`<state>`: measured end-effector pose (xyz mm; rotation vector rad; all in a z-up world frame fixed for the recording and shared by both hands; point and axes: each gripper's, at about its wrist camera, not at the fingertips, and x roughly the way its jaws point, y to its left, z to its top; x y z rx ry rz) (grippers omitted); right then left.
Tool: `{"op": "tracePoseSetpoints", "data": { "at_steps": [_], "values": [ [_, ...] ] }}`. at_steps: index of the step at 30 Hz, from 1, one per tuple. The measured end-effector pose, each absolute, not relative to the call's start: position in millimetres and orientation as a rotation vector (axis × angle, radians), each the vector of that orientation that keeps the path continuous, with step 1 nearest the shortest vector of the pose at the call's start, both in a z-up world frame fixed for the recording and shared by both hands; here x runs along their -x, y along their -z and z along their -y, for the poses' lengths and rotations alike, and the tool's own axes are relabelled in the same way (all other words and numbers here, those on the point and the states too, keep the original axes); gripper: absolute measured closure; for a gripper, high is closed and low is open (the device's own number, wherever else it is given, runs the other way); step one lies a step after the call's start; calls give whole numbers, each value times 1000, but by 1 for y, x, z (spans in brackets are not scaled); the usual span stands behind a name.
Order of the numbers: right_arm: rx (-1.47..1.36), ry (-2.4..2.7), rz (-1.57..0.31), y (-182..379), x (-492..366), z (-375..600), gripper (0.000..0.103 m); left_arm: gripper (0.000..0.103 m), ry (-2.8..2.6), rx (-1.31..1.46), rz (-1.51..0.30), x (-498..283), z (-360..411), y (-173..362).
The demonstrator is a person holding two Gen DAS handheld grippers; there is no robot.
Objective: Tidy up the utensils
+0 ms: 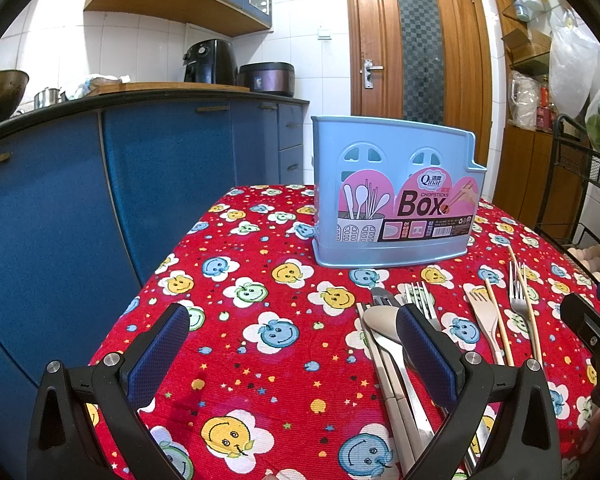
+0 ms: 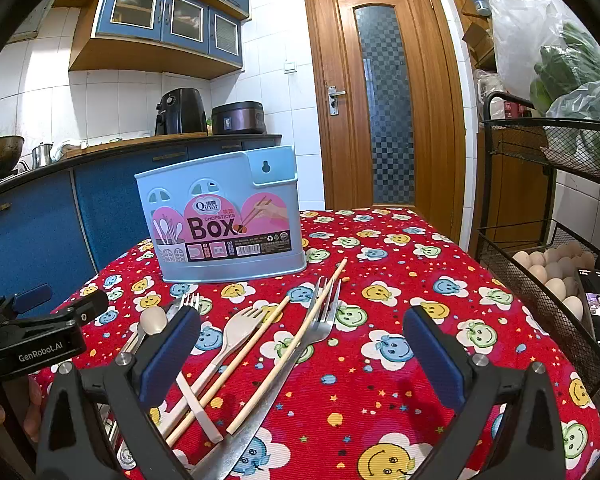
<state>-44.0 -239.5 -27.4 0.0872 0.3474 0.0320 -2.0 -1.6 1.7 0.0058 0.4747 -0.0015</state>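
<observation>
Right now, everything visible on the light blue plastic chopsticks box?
The light blue plastic chopsticks box stands upright on the red smiley-print tablecloth, toward its far side, apart from the utensils lying nearer the cameras. Arched window cutouts pierce its front wall; a raised tab at one end has a keyhole hanging slot. A pink retail label reading "Box" with a barcode covers the front. No utensil shows above its rim; its inside is hidden. Neither gripper touches it.

Black gripper frames, silver screws, blue textured fingers (image 1: 156,356); "GenRobot.AI" marking.
</observation>
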Motion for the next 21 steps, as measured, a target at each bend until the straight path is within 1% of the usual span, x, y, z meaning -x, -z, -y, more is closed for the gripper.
{"op": "tracePoseSetpoints", "data": {
  "at_steps": [17,21],
  "values": [
    [-91,-34,-350,27,43,240,0,1,-2,-4,-484,2,1,-2],
    [-93,-54,-384,26,39,238,0,1,-6,3,-504,-4,-6,-3]
  ]
}}
